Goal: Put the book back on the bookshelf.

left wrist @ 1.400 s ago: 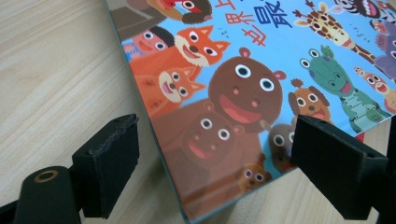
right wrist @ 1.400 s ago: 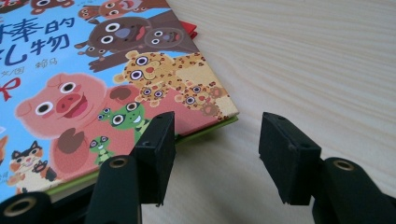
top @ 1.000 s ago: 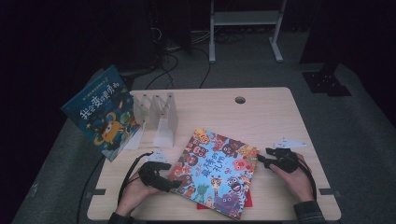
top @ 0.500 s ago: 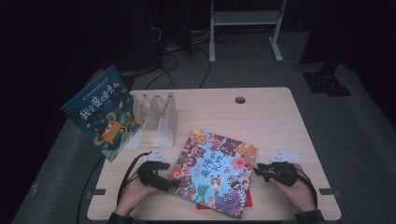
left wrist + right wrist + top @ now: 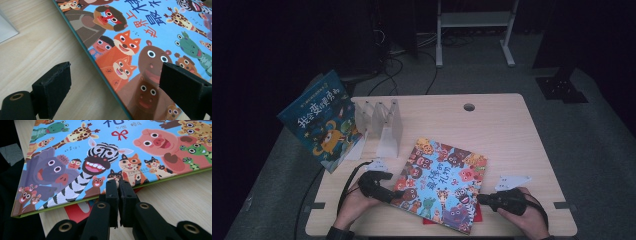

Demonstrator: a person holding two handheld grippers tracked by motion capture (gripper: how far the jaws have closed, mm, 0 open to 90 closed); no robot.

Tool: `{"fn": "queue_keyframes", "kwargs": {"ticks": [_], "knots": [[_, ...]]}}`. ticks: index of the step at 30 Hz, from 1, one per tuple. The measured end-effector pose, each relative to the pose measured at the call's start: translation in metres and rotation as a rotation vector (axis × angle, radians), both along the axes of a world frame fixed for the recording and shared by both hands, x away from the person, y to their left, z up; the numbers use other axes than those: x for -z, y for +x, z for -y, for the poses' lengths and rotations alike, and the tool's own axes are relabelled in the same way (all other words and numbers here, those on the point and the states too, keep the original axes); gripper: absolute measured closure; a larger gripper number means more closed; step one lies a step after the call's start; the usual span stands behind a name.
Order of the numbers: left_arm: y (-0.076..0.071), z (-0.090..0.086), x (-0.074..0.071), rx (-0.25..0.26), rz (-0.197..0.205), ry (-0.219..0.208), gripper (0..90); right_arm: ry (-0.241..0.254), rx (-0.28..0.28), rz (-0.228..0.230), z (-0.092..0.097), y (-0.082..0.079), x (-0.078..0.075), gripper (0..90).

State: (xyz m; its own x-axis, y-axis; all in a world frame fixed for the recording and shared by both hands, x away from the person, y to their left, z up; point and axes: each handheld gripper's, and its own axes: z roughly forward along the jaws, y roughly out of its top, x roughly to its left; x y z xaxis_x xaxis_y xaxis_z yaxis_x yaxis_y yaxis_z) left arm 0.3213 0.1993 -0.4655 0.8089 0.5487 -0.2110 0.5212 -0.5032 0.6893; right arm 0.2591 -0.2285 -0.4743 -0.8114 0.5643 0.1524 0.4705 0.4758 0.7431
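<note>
The picture book (image 5: 443, 184) is lying flat on the table (image 5: 502, 130), toward its near edge, between the person's two hands. The left gripper (image 5: 393, 195) is sitting at the book's left edge with its jaws standing wide apart, one pad over bare wood and the other over the cover, pressing on nothing. The right gripper (image 5: 481, 199) is waiting just off the book's right edge; its jaws have just been closing and are now meeting with nothing between them.

To lift the book cleanly, the closed tips should probably be slipping under the cover's edge and prying it up, so the left jaws can be biting on the raised edge.

The right gripper view is revealing a red sheet (image 5: 78, 212) tucked beneath the book. The high view is adding a second book (image 5: 321, 120) leaning beside a clear rack (image 5: 379, 120) beyond the first book.
</note>
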Motion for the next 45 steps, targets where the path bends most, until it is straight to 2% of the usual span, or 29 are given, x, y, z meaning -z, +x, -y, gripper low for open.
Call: {"fn": "queue_keyframes", "kwargs": {"ticks": [8,11,14,18,20,21,22,24,29,35,40,45], "knots": [[0.017,-0.008,0.000,-0.010,0.020,-0.006,8.6,0.000,-0.048,0.002,-0.018,0.004,0.000,84.4],[0.026,-0.009,0.000,-0.002,0.013,-0.004,7.8,-0.001,-0.065,0.001,-0.024,0.005,-0.001,84.5],[0.036,-0.008,0.000,0.008,-0.004,-0.023,6.7,-0.001,-0.081,0.004,-0.029,0.007,-0.001,84.3],[0.049,-0.003,0.002,0.024,-0.024,-0.004,6.0,0.000,-0.099,0.005,-0.036,0.008,-0.001,83.4],[0.054,-0.002,0.004,0.016,-0.031,-0.025,6.1,-0.002,-0.104,0.008,-0.038,0.008,-0.001,82.6],[0.056,0.000,0.005,0.024,-0.052,-0.011,6.0,-0.003,-0.104,0.009,-0.038,0.007,-0.001,82.1],[0.058,0.001,0.006,0.032,-0.053,0.003,6.1,-0.003,-0.100,0.013,-0.037,0.007,-0.001,81.7],[0.062,0.002,0.007,0.044,-0.067,0.006,6.0,-0.007,-0.094,0.022,-0.037,0.007,-0.001,81.2],[0.065,0.006,0.007,0.077,-0.083,0.011,6.1,-0.007,-0.062,0.043,-0.035,0.008,-0.002,80.9],[0.066,0.006,0.009,0.075,-0.129,0.002,5.8,-0.008,-0.021,0.053,-0.034,0.010,-0.002,81.3],[0.068,0.007,0.013,0.076,-0.176,-0.010,4.6,-0.005,-0.017,0.054,-0.034,0.009,-0.003,81.9],[0.069,0.007,0.014,0.083,-0.197,-0.022,3.5,-0.022,-0.017,0.055,-0.035,0.009,-0.002,82.2]]}}
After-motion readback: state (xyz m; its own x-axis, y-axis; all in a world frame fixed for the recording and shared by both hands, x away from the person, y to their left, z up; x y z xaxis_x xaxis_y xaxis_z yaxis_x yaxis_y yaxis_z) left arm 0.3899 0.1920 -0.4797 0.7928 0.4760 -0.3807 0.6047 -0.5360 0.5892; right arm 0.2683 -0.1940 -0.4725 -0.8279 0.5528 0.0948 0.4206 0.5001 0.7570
